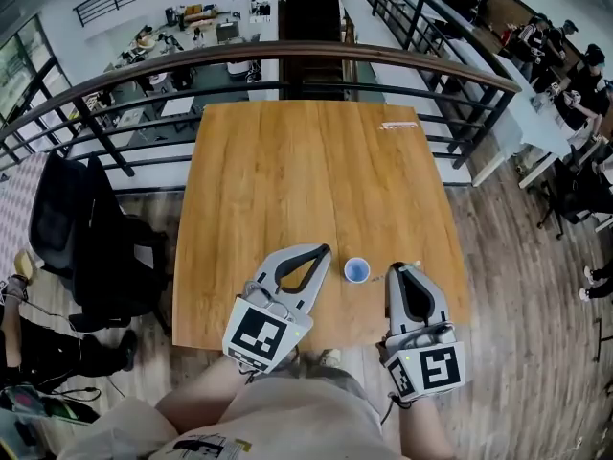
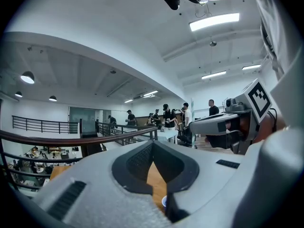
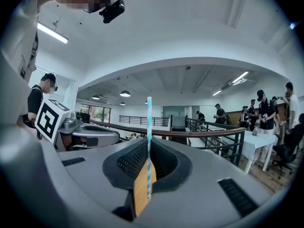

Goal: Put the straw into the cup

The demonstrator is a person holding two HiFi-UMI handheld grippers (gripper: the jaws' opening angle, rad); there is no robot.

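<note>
- Currently the straw point(image 3: 149, 127), striped blue and white, is pinched between the jaws of the right gripper point(image 1: 396, 270); in the right gripper view it runs straight up the middle, its upper end well clear of the jaws; those jaws are closed tight on it
- the cup point(image 1: 356, 270), small and blue inside, stands mouth up on the table point(image 1: 287, 171) near the front edge, between the tips of my two grippers; the straw is not in it, and the right gripper's tip sits just beside it
- the left gripper point(image 1: 324, 251) has its jaws brought together at the tips with nothing between them; through the gap behind the tips I see wood and a sliver of the cup's rim
- a thin pale strip point(image 1: 397, 125) lies at the table's far right corner; I cannot tell what it is
- a dark railing point(image 1: 316, 56) curves beyond the table; a black chair point(image 1: 67, 218) stands off its left side
</note>
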